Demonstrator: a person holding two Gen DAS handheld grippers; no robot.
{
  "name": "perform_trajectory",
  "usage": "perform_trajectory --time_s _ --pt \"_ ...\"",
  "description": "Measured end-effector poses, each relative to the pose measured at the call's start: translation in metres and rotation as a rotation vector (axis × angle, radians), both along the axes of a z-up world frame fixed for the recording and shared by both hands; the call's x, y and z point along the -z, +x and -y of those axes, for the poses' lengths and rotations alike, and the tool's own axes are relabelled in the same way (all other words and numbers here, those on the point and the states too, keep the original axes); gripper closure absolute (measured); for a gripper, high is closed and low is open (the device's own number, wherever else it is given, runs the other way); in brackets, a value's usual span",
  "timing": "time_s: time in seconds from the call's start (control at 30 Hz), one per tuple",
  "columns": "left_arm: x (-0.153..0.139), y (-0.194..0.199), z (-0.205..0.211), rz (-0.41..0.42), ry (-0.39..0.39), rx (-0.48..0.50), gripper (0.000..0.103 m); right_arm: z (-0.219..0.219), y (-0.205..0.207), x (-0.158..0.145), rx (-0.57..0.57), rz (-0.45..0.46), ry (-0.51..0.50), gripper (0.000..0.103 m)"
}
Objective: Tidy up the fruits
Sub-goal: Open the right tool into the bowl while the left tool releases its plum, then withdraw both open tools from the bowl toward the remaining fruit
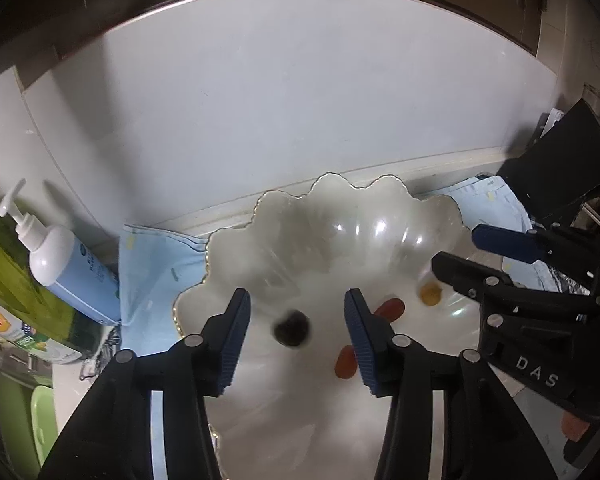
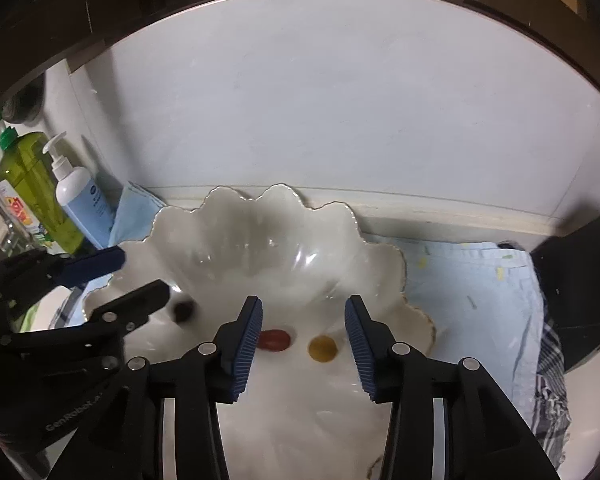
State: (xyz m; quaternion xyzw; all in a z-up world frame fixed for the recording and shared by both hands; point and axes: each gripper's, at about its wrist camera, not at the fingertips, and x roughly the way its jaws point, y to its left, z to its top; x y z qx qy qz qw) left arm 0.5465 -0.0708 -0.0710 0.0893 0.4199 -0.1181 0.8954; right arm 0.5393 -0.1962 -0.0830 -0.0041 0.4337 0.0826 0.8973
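Above the scalloped bowl (image 1: 284,216), left tool (image 1: 296,338) and right tool (image 2: 304,338) hover side by side, both wide, empty.

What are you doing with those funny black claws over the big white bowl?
A person holds two grippers over a big wavy white bowl on a blue cloth, sorting small fruits. Both the left gripper and the right gripper are open and hold nothing. In the bowl lie a dark round fruit, a yellow one and a red one. The left view shows another red fruit too.
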Motion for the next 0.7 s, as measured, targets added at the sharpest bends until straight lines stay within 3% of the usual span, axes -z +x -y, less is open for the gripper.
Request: perform_trajectory --time_s 0.23,0.33,0.53,0.7 --pt "-0.007 -0.02 -0.006 0.032 0.019 -0.027 0.038 0.001 -0.018 -0.011 0.004 0.038 -0.014 0.059" --pt "-0.013 -0.032 -0.009 0.055 0.023 -0.037 0.034 0.0 -0.029 -0.018 0.001 0.058 -0.022 0.053" --pt "-0.032 -0.067 -0.017 0.14 0.029 -0.073 0.02 0.001 -0.059 -0.038 0.004 0.102 -0.004 0.051" --pt "-0.048 -0.096 -0.021 0.2 0.036 -0.075 0.018 0.002 -0.082 -0.053 0.003 0.139 0.015 0.051"
